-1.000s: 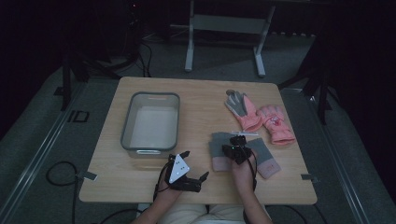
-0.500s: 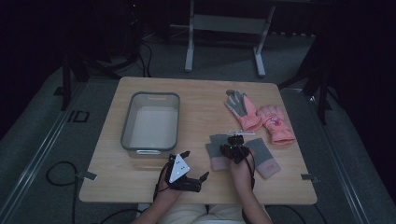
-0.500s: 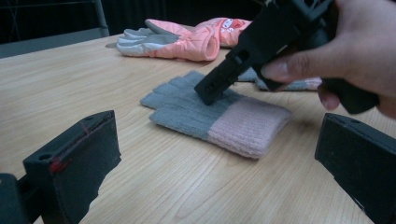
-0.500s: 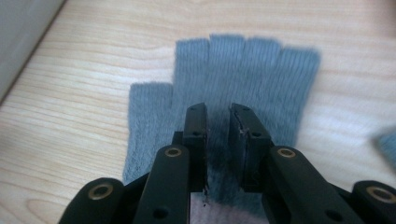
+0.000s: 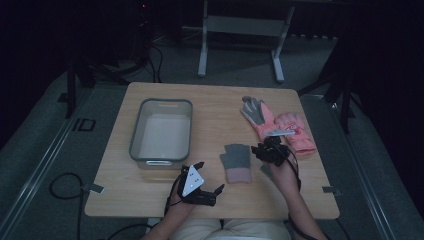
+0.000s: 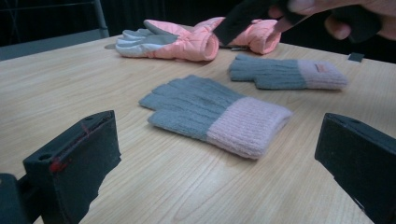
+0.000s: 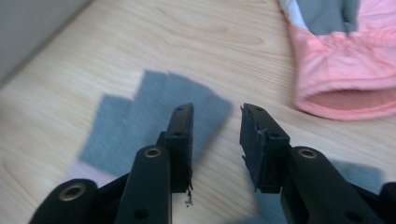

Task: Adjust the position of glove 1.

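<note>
Two grey knit gloves with pink cuffs lie on the wooden table (image 5: 150, 195). One knit glove (image 5: 236, 162) (image 6: 215, 114) (image 7: 140, 121) lies flat just ahead of my left gripper (image 5: 210, 176) (image 6: 217, 135), which rests open near the front edge. The second knit glove (image 6: 287, 74) (image 5: 266, 172) is partly hidden under the right hand. My right gripper (image 5: 267, 149) (image 7: 217, 112) hovers above the table between the knit gloves and the pink gloves. Its jaws have just been opening, with nothing between them.
A pair of pink padded gloves (image 5: 280, 125) (image 6: 187, 39) (image 7: 345, 60) lies at the back right. A grey rectangular bin (image 5: 162, 130) stands at the left middle of the table. Dark floor, cables and a metal stand lie beyond the table.
My right gripper has opened, risen and shifted right and away, toward the pink gloves. The left gripper has stayed where it was.
</note>
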`<state>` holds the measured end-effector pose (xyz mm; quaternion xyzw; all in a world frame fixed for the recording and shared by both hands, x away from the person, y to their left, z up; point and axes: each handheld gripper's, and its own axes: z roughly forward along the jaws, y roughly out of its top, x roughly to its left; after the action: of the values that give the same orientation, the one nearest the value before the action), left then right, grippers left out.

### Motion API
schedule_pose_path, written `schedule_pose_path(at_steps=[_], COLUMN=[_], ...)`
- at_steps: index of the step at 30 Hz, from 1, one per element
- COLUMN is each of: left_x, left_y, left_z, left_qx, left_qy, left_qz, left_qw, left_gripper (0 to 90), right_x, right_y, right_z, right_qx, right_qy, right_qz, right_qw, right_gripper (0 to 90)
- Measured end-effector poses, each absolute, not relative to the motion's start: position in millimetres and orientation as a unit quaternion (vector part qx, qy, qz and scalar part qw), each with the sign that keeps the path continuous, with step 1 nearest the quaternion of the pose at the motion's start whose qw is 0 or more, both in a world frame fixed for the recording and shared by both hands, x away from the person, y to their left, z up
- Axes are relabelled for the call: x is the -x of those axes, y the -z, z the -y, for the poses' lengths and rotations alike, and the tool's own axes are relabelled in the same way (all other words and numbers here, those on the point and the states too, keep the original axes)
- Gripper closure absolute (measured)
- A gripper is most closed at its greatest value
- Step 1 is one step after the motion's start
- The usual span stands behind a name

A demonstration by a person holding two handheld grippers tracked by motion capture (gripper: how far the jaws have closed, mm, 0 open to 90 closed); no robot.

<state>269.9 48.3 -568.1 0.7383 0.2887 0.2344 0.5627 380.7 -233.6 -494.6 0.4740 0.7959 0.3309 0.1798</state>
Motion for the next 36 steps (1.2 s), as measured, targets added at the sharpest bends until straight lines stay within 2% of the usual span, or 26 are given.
schedule_pose_path(at_steps=[5,12,18,30,33,36], left_x=[-270,-270,-269,-269,-269,-269], left_y=[568,568,568,568,568,568], left_z=[-48,-48,-49,-48,-48,-48], left_qx=[-0.739,-0.738,-0.738,-0.738,-0.738,-0.738], left_qy=[-0.236,-0.237,-0.240,-0.242,-0.246,-0.246], left_qz=[-0.288,-0.289,-0.290,-0.289,-0.287,-0.287], left_qw=[0.562,0.562,0.561,0.560,0.559,0.559], left_gripper=[0.0,0.0,0.0,0.0,0.0,0.0], right_x=[-378,-370,-362,-362,-363,-362], right_y=[490,486,499,534,538,539], right_z=[263,307,329,329,329,329], right_qx=[-0.440,-0.421,-0.426,-0.419,-0.422,-0.414], right_qy=[-0.324,-0.310,-0.294,-0.275,-0.279,-0.280], right_qz=[-0.813,-0.829,-0.837,-0.851,-0.849,-0.853], right_qw=[0.200,0.198,0.178,0.156,0.152,0.152], right_gripper=[62.8,64.4,67.2,60.8,62.6,69.0])
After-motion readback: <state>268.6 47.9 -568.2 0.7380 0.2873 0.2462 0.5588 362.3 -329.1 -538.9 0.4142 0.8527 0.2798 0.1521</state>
